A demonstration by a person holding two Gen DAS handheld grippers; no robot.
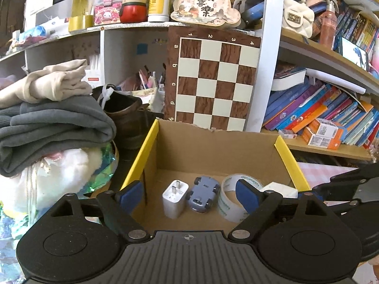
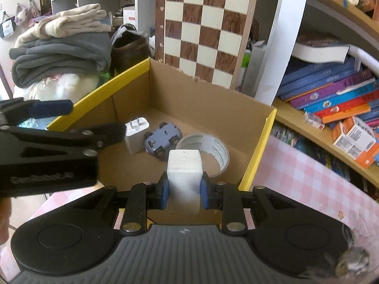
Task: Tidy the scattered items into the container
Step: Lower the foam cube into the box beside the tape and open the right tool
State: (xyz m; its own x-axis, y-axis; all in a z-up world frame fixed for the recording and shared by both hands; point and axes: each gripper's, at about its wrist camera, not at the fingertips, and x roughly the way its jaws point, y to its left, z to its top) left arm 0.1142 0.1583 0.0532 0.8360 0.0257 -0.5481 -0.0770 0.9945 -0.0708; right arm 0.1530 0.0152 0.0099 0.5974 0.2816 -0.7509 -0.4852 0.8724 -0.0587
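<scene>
Cardboard box (image 2: 258, 139) holding charger (image 1: 174, 198), right jaws clamping white block (image 2: 184, 165), left jaws released.

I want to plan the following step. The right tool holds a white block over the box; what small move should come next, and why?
Probably open the right tool and let the white block drop. It already hangs above the cardboard box, whose floor holds the charger, toy car and tape roll; the left tool is open and empty.
</scene>
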